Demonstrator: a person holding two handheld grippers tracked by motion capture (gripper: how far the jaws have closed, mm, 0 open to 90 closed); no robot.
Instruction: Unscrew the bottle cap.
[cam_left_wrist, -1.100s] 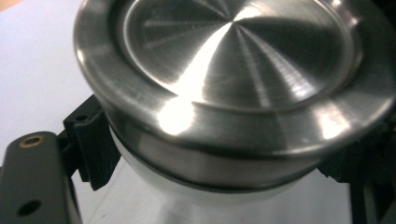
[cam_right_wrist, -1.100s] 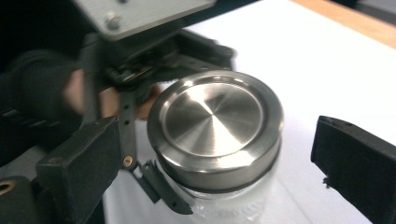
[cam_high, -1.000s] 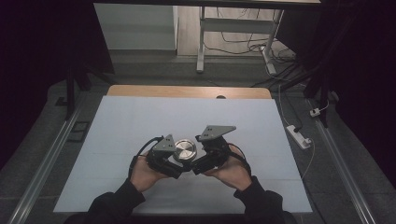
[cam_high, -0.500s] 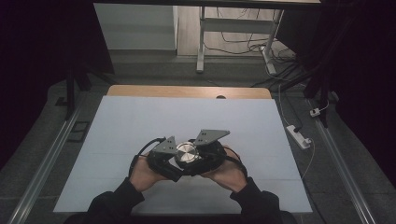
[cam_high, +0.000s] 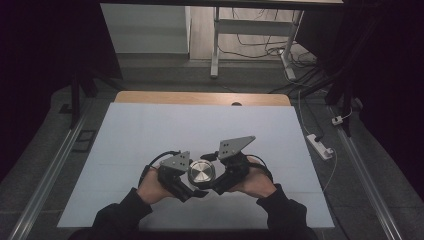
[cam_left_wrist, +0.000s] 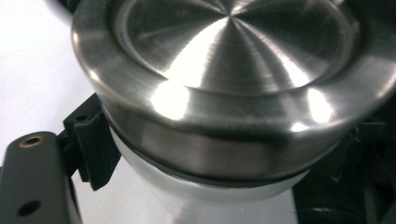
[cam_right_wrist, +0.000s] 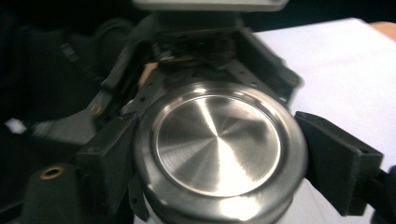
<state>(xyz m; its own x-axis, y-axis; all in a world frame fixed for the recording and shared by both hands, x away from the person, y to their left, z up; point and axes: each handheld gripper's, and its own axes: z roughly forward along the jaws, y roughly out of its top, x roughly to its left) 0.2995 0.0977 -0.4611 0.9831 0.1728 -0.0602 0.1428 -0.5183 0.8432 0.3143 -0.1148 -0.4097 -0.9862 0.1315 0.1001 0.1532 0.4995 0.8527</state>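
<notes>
A round container with a brushed steel lid (cam_high: 201, 172) (cam_left_wrist: 233, 56) (cam_right_wrist: 219, 144) is held over the white table sheet between both hands. My left gripper (cam_high: 192, 186) (cam_left_wrist: 224, 158) is shut on the pale body below the lid, with one ribbed pad (cam_left_wrist: 93, 149) pressed against it. My right gripper (cam_high: 215, 182) (cam_right_wrist: 224, 158) comes from the other side with its jaws around the lid. Those jaws have just been opening: the left pad (cam_right_wrist: 112, 154) sits against the rim and the right pad (cam_right_wrist: 336, 163) stands slightly off it.
The white sheet (cam_high: 150, 130) covers the table, and a wooden strip (cam_high: 200, 97) shows at its far edge. On the floor at the right lies a power strip (cam_high: 320, 146) with cables. A metal stand (cam_high: 216, 45) rises beyond the table.
The container and both hands have drifted a little toward the table's near edge. The right gripper's grey plate has tilted slightly.
</notes>
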